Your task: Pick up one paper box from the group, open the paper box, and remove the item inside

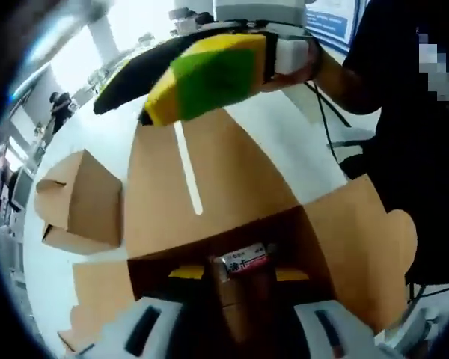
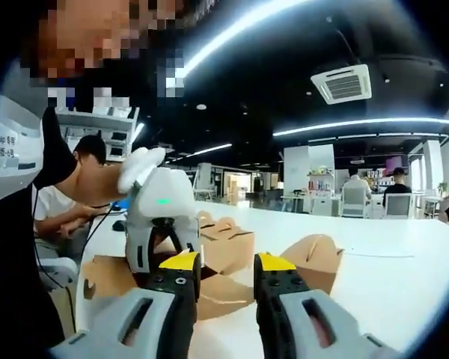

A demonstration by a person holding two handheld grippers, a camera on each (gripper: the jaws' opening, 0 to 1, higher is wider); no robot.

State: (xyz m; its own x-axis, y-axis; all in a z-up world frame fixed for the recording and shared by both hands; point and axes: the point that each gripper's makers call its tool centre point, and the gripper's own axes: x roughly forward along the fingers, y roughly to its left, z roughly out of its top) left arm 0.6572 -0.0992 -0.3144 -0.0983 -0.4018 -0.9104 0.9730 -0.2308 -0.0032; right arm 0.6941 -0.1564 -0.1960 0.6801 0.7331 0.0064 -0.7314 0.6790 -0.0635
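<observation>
1. The left gripper [image 1: 232, 329] holds the opened box [image 1: 232, 224] close in front of its camera, flaps spread wide. Its jaws reach in at the box's lower edge, but I cannot tell whether they clamp the cardboard or only sit against it.
2. The item [image 1: 243, 263], a small brown thing with a red and white label, sits deep in the box mouth, just between the left jaws.
3. The right gripper [image 2: 226, 271] has its jaws apart and holds nothing. In the left gripper view it [image 1: 209, 75] hangs above the box's far flap, yellow and green tip forward.
4. Risk: if the left grip is only on a flap edge, a push from the right jaws could probably fold the cardboard or tip the box, and the item could slide out of reach.
5. Risk: the item is narrow and set low between the walls, so the right jaws may catch a flap or the left jaws on the way in.
6. Room: the white table [image 2: 374, 247] lies open to the right and far side. More boxes [image 2: 318, 262] stand just beyond the right jaws, and another box [image 1: 78, 202] sits to one side of the held one. A person sits close by.
</observation>
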